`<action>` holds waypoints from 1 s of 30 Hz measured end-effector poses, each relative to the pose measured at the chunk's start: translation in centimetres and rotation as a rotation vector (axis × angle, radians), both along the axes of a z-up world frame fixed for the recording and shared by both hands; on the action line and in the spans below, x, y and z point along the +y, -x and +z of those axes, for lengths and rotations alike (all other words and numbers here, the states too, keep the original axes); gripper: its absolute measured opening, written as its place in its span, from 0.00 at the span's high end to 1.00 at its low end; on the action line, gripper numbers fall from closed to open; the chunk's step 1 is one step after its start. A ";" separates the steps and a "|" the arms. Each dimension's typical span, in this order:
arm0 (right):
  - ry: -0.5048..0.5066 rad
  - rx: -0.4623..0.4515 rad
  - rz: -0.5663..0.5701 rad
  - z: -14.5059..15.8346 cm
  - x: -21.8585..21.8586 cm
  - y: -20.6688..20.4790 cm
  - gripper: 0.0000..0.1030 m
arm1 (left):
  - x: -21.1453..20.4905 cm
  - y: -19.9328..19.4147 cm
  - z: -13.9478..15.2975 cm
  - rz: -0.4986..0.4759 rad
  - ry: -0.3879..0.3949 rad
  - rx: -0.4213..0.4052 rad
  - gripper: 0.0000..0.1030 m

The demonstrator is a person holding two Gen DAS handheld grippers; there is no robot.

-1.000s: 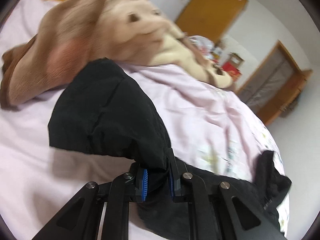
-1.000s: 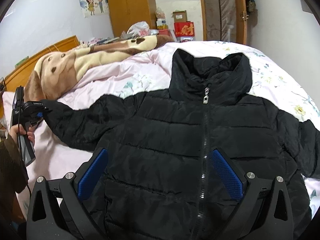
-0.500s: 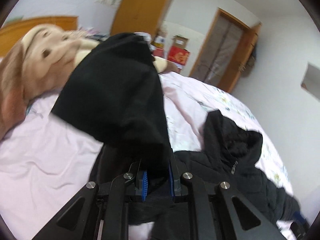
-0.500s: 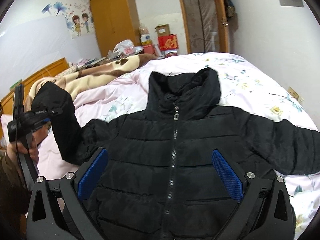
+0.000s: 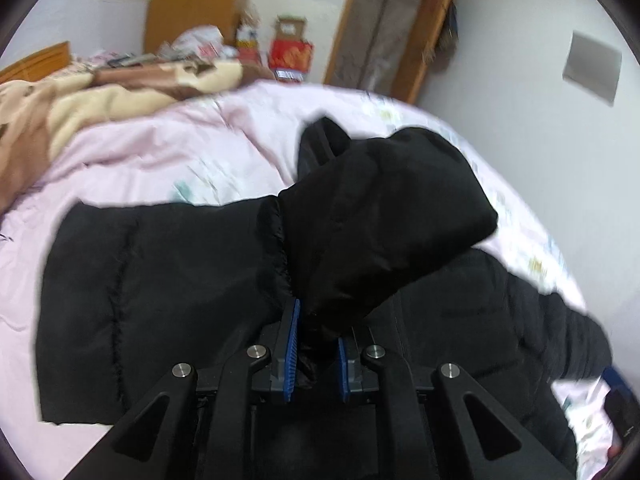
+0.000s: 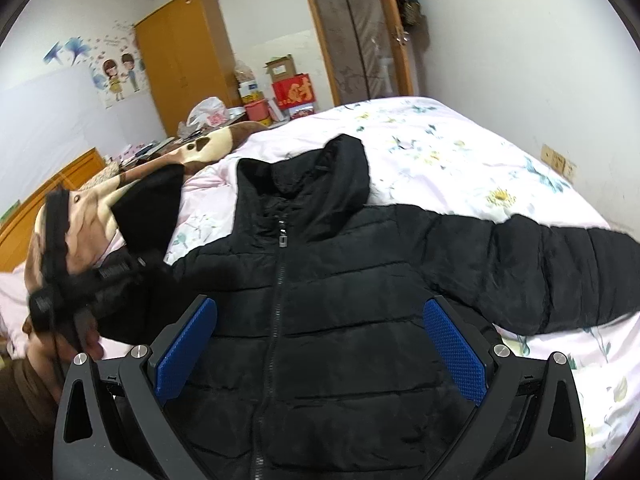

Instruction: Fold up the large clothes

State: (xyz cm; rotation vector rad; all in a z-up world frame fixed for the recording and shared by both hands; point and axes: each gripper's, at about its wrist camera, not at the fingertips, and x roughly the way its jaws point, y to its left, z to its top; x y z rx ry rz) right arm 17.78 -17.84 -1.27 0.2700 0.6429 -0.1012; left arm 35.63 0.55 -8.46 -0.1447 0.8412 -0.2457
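A black puffer jacket (image 6: 340, 300) lies front up, zipped, on the pink bed, collar toward the far side. My left gripper (image 5: 316, 354) is shut on the cuff of the jacket's left sleeve (image 5: 384, 220) and holds it lifted above the jacket body (image 5: 160, 280). In the right wrist view the left gripper (image 6: 132, 266) and raised sleeve (image 6: 154, 210) show at the left. My right gripper (image 6: 320, 352) is open and empty, hovering above the jacket's chest. The other sleeve (image 6: 560, 272) lies stretched out to the right.
A brown and cream blanket (image 6: 208, 148) lies at the far left of the bed (image 6: 460, 160). A wooden wardrobe (image 6: 188, 52), boxes (image 6: 292, 88) and a door (image 6: 356, 32) stand beyond the bed. A white wall runs along the right side.
My left gripper has lifted the sleeve cuff and carried it to the right, over the jacket body. My right gripper stays open and has moved slightly nearer the jacket.
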 end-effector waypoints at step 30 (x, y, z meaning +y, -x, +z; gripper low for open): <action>-0.247 0.214 0.192 -9.5 -1.7 -12.8 0.16 | 4.6 5.1 1.6 -0.203 0.119 0.034 0.32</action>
